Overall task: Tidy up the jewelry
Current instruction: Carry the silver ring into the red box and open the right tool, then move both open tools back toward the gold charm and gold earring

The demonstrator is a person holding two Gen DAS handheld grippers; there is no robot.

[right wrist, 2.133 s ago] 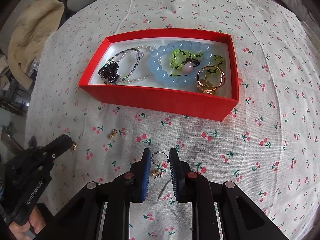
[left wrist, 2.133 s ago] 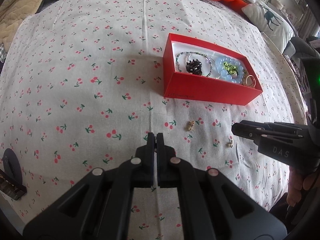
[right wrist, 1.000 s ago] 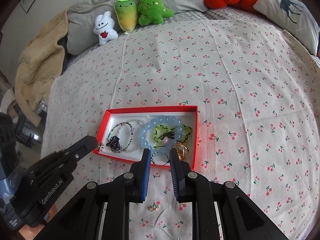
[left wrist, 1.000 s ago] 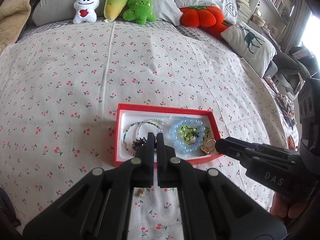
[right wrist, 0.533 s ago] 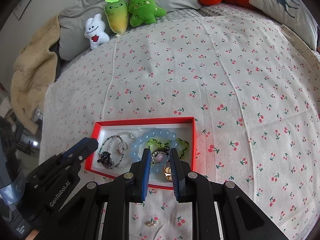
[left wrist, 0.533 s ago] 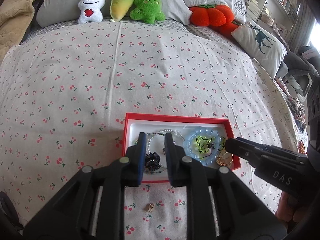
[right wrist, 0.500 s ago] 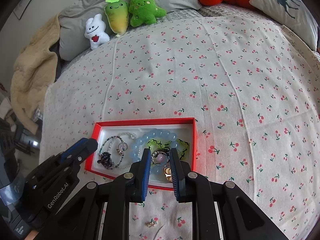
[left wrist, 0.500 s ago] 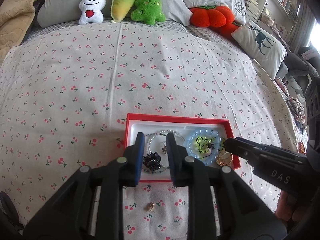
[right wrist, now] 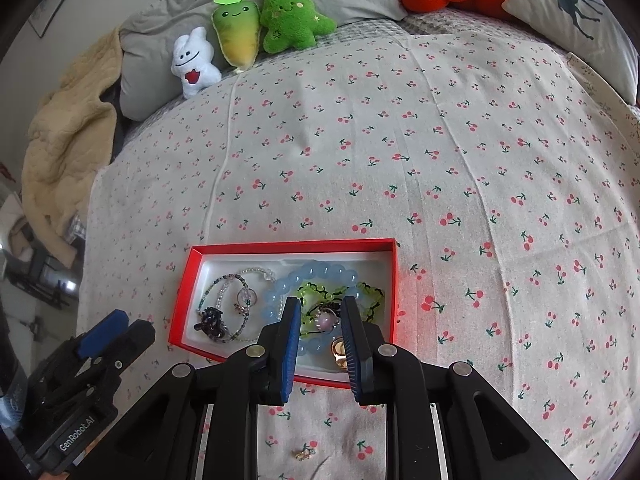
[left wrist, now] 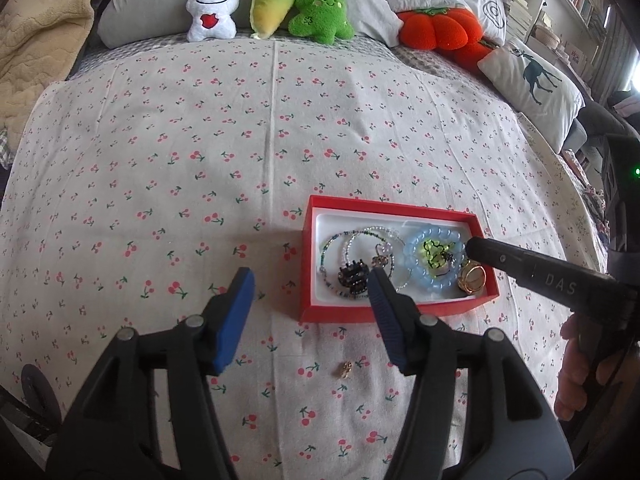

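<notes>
A red box [left wrist: 394, 314] [right wrist: 182, 312] lies on the cherry-print bedspread. It holds beaded bracelets, a dark hair claw [left wrist: 352, 276], a blue bead bracelet [left wrist: 416, 266], a gold ring [left wrist: 472, 278] and a small hoop earring [left wrist: 380, 260] [right wrist: 242, 300]. My left gripper [left wrist: 310, 280] hovers at the box's near left corner. Its jaws are opening and nothing is between them. Over the right half of the box, my right gripper [right wrist: 322, 308] [left wrist: 476, 246] stays nearly closed on a thin hoop earring [right wrist: 322, 309]. A small gold earring [left wrist: 345, 369] [right wrist: 304, 454] lies on the cloth in front of the box.
Plush toys [left wrist: 264, 4] and grey pillows line the far edge of the bed. An orange cushion [left wrist: 436, 30] and a deer-print pillow [left wrist: 532, 76] sit at the far right, a beige blanket [left wrist: 36, 48] at the far left. A hand [left wrist: 576, 372] holds the right gripper.
The left jaws went from shut to wide apart and let a small hoop earring drop into the box beside the hair claw. The left gripper shifted left. The right gripper kept still.
</notes>
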